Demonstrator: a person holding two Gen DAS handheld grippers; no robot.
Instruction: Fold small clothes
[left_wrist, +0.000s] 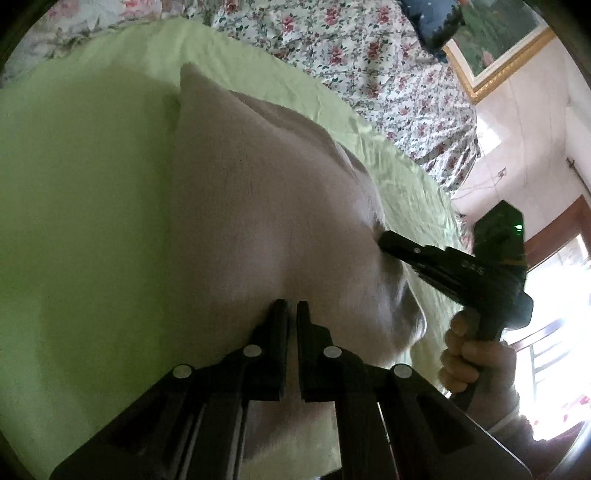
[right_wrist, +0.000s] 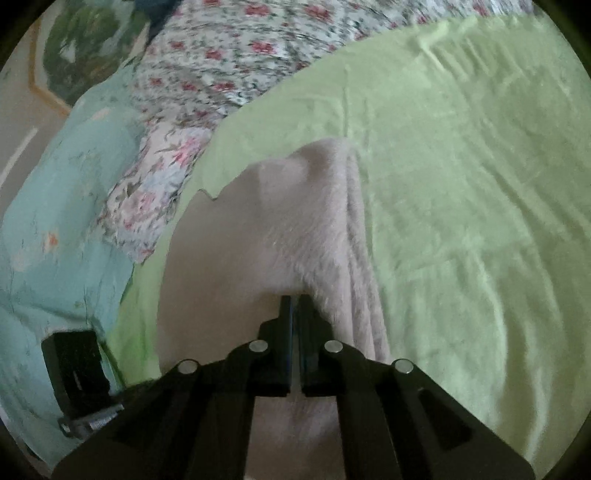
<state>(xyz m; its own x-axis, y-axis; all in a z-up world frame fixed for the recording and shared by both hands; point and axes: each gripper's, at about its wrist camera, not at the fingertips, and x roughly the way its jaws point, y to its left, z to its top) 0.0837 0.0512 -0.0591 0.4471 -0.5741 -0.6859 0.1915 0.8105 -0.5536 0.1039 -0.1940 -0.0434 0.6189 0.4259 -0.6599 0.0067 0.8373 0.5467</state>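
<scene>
A pale pink fleecy garment (left_wrist: 258, 192) lies on a light green sheet (left_wrist: 74, 203). My left gripper (left_wrist: 291, 306) is shut on the garment's near edge. My right gripper (right_wrist: 294, 301) is shut on another part of the same garment (right_wrist: 288, 221), which hangs in folds to its right over the green sheet (right_wrist: 461, 184). In the left wrist view the right gripper (left_wrist: 384, 242) shows at the right, its tip pinching the cloth, with a hand (left_wrist: 472, 362) on its handle.
A floral bedspread (left_wrist: 369, 55) lies beyond the green sheet. A gold-framed picture (left_wrist: 495, 48) leans at the far right. A teal quilt (right_wrist: 66, 221) and floral pillow (right_wrist: 155, 192) lie to the left in the right wrist view.
</scene>
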